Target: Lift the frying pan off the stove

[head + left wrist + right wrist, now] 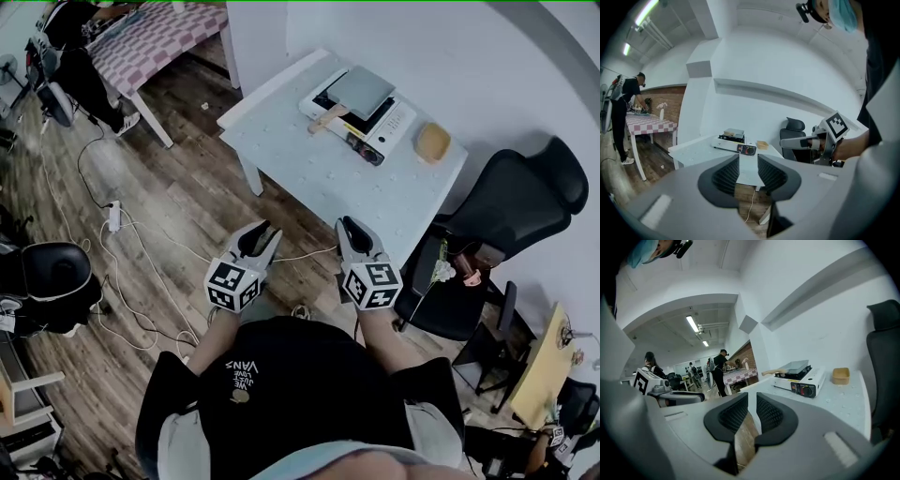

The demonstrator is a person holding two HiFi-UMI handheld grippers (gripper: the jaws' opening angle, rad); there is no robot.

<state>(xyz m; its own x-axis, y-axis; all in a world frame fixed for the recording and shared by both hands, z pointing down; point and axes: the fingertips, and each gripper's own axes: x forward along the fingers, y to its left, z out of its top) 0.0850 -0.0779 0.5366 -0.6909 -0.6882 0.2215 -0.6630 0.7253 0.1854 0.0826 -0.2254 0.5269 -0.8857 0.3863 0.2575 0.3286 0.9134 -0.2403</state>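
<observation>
The pan (361, 87) sits on the stove (398, 119) at the far side of the white counter (300, 159), its wooden handle sticking out to the near left. A small tan tray (433, 142) lies just right of the stove. The left gripper (260, 234) and the right gripper (352, 228) are held side by side on the near side of the counter, well apart from the pan. Each has its jaws released, a narrow gap between them and nothing in it.

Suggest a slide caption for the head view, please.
The left gripper and right gripper, both empty, held before the white table where a square frying pan sits on a portable stove.
</observation>
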